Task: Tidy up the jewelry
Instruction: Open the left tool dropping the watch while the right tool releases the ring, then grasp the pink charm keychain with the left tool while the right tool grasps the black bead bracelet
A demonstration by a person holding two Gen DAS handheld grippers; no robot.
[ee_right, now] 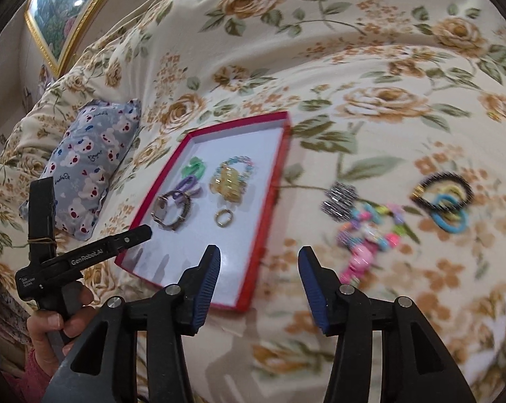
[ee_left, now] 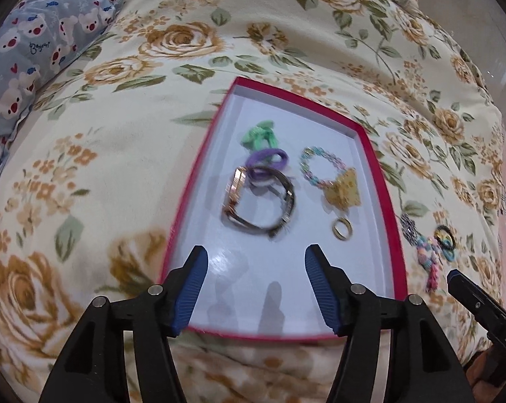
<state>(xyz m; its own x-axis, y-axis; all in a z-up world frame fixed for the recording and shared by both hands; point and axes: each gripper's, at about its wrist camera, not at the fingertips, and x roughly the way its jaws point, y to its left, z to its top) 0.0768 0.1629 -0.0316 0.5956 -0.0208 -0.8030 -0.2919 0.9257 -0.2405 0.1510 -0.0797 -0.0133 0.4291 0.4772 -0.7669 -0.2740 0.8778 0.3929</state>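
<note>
We hold left gripper (ee_left: 254,288) tilted down, jaws apart, empty, low over shallow red-rimmed white box (ee_left: 380,174) mid-frame. Right gripper (ee_right: 258,285) same, beside box. Gold ring (ee_left: 341,229) inside.

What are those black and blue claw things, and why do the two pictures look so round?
They are grabbing tools, one in each of a person's hands. Each has a tiny wide-angle camera looking along its jaws, so pictures bulge. One picture comes from the left gripper, the other from the right gripper. Both stand open and hold nothing. A flowery blanket carries a red tray holding a watch, purple hair tie, green hair tie, beaded bracelet, yellow clip and ring. More colourful hair things and hair ties lie outside. A bear pillow sits nearby.
</note>
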